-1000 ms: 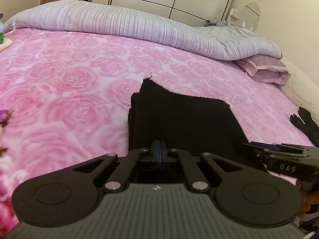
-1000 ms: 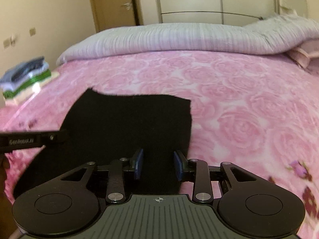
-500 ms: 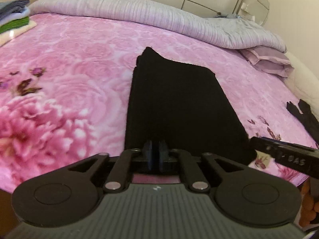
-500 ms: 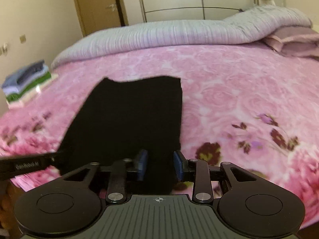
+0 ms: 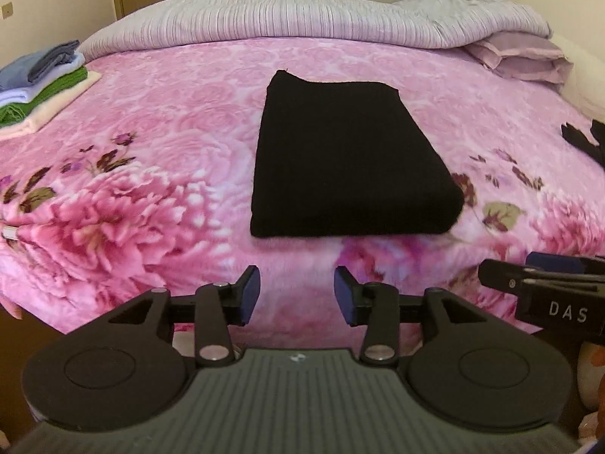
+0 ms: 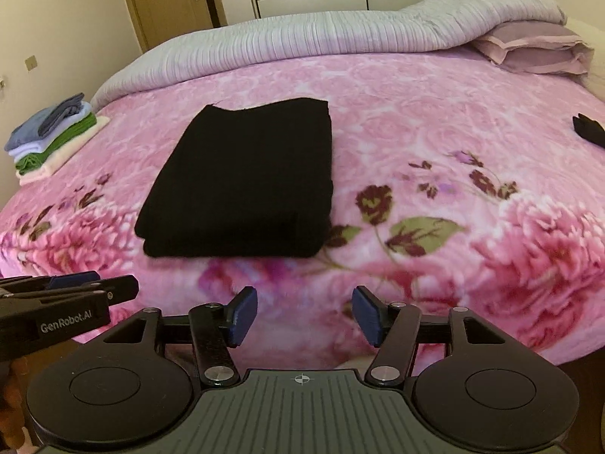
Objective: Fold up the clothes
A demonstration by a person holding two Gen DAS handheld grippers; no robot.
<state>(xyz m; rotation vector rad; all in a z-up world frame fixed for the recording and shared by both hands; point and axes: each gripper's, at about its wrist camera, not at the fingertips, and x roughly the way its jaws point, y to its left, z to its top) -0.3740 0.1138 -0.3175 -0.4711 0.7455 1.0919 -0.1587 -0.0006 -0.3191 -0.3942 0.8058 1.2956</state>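
We see a folded black garment [image 5: 348,159] lying flat on the bed's pink floral blanket [image 5: 170,143], a neat rectangle with its thick folded edge turned toward us. In the left wrist view it sits at twelve o'clock from the left gripper [image 5: 297,295]; in the right wrist view it lies toward eleven o'clock from the right gripper [image 6: 304,316].

Both pairs of jaws are released. They have just been opening, and nothing is between them; the blue pads [image 6: 242,316] stand apart over the blanket's near edge, clear of the garment. The right pair is spread wider than the left.

Each gripper shows in the other's view: the right one enters at three o'clock in the left wrist view, the left one at nine o'clock in the right wrist view.

At ten o'clock a stack of folded clothes [image 5: 41,83] rests near the bed's edge. A grey striped duvet [image 5: 302,19] lies bunched across the far side, lilac pillows [image 5: 525,56] at two o'clock, and a small black item [image 5: 584,138] at three o'clock.
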